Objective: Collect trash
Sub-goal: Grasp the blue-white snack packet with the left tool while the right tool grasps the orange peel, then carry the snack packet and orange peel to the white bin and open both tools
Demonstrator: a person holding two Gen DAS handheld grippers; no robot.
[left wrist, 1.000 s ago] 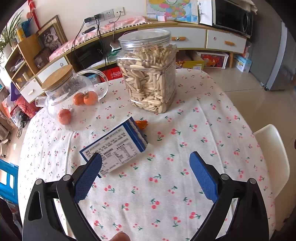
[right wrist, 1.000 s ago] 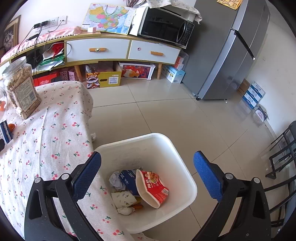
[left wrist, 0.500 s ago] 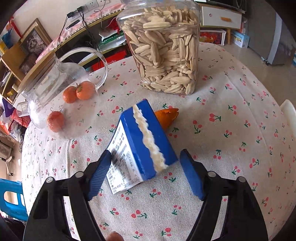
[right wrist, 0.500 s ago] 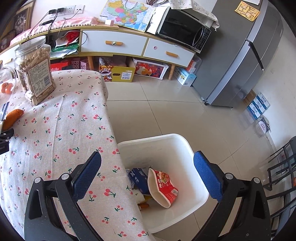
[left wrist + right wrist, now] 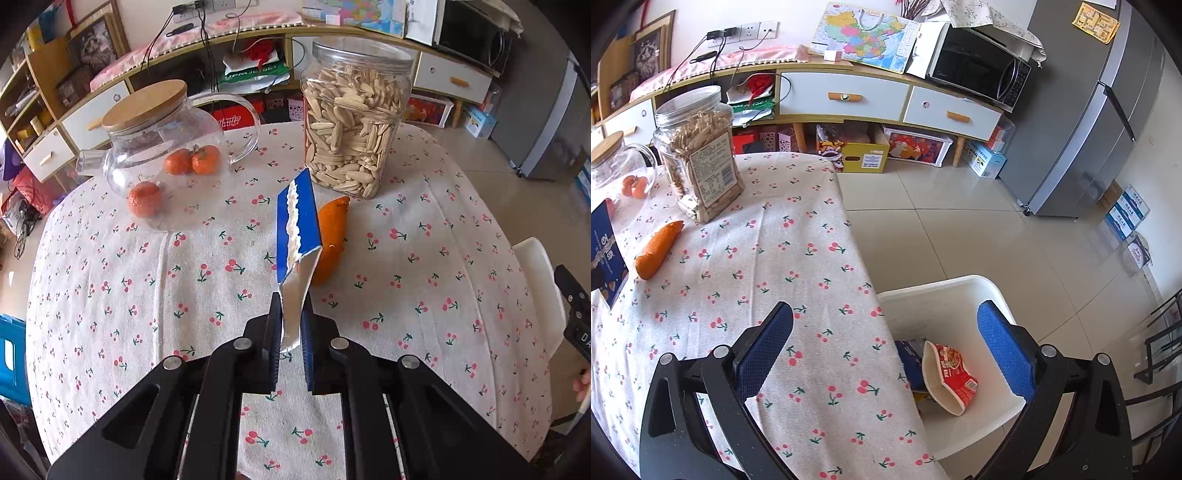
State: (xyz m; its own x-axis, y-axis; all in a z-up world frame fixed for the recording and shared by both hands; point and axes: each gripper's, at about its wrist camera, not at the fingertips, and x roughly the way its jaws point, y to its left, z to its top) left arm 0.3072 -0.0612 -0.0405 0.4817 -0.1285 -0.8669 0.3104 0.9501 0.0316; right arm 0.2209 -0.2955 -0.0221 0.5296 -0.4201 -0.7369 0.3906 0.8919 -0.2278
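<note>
My left gripper [image 5: 291,325] is shut on a blue and white empty carton [image 5: 297,236] and holds it edge-up above the cherry-print tablecloth [image 5: 207,280]. An orange peel [image 5: 329,240] lies on the cloth just behind the carton; it also shows in the right wrist view [image 5: 657,249]. The carton shows at the left edge of the right wrist view [image 5: 604,254]. My right gripper [image 5: 884,339] is open and empty over the table's right edge. A white trash bin [image 5: 945,295] stands on the floor beside the table, holding a red noodle cup [image 5: 947,376] and other wrappers.
A clear jar of seeds [image 5: 352,125] and a glass teapot with a wooden lid [image 5: 159,140] stand at the back of the table, with tangerines [image 5: 192,162] behind the teapot. A low cabinet [image 5: 849,99], microwave [image 5: 975,70] and fridge [image 5: 1082,110] stand beyond.
My left gripper closed on the carton and lifted it upright off the cloth. My right gripper moved left, from over the bin to over the table's edge.
</note>
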